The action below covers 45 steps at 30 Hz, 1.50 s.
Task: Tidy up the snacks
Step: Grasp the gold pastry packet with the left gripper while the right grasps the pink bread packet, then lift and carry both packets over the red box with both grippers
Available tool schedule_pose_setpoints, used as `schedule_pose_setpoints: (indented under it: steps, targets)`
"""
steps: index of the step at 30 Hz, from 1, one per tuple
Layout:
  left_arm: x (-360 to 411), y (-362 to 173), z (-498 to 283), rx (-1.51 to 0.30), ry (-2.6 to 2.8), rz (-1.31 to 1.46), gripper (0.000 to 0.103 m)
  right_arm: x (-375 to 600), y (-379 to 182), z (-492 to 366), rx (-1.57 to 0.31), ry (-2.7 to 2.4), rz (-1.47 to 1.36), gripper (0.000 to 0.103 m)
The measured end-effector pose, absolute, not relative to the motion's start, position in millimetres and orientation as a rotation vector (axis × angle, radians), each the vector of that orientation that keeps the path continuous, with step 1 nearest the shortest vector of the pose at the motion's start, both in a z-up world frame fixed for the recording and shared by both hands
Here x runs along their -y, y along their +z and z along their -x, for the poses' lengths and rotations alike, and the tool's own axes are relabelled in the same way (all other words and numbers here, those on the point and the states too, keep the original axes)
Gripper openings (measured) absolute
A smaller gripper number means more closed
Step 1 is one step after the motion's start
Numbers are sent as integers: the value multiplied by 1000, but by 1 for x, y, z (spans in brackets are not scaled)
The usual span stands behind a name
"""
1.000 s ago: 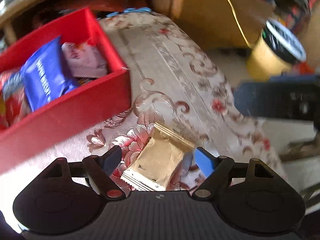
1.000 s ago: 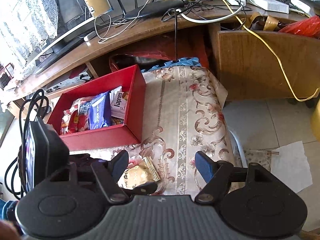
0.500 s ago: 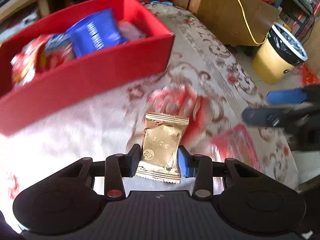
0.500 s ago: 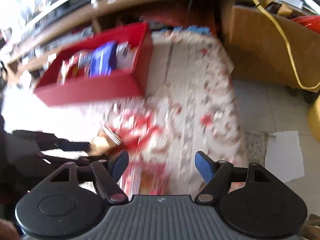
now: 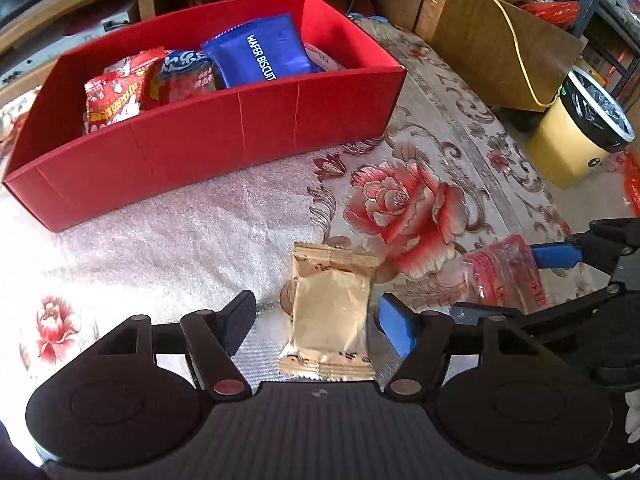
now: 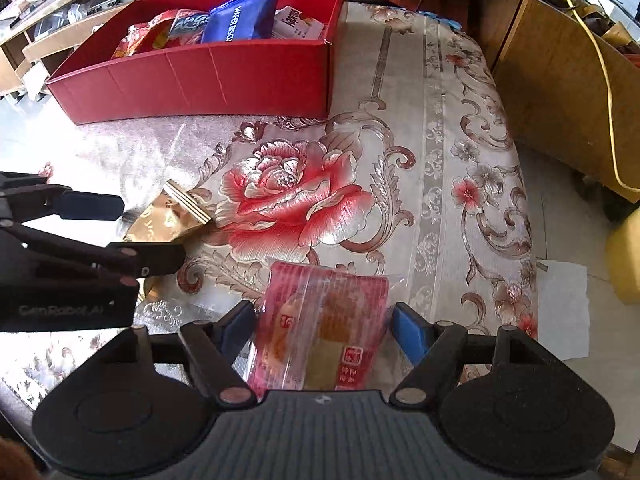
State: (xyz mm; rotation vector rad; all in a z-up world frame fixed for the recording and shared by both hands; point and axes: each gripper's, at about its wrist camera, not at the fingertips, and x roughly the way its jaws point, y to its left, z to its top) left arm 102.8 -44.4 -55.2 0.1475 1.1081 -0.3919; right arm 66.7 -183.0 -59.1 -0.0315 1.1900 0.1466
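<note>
Down through the left wrist view, the left gripper hangs over a gold foil snack packet lying on the floral tablecloth. Its jaws are opening, the packet between them but with a gap on each side, so nothing grips it. The packet's long axis runs away from the camera toward the red box, crimped ends near and far; its small print is too fine to read. Inside the box, a blue packet reads "WAFER BISCUIT", next to red packets with Chinese characters. At right the right gripper straddles a pink clear-wrapped snack.

Over in the right wrist view, the right gripper brackets that pink clear-wrapped snack, jaws opening, pads just beside its edges and not clearly pressing. The wrapper's long axis points up the frame, and a red seal with Chinese characters sits at its near end. The left gripper, at left, has a body marked "Gen Robot AI".
</note>
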Motion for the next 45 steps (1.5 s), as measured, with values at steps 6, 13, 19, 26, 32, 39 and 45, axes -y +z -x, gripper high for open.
schedule_pose_setpoints:
  steps: [6,13,19,26,32,39,45]
  targets:
    - [43,-58,-105,-1109,-382,-146,75,191,-65,-72,-1231,129,-16,95]
    - [51,-58,-91,-1077,-381,-257,67,188,-54,-63,-1185,133,16,56]
    - [50,-54,-87,-1083,-393,-234,47,180,-51,-54,-1167,152,45,54]
    - [50,-48,-79,-1064,-398,-243,46,178,-40,-53,-1131,151,34,54]
    - [47,-38,-78,-1029,-382,-231,46,171,-32,-56,-1098,158,38,54]
    - [45,-28,-79,-992,-368,-225,46,167,-25,-60,-1066,166,34,54]
    - [44,-21,-79,-955,-349,-232,46,164,-18,-63,-1038,162,27,54]
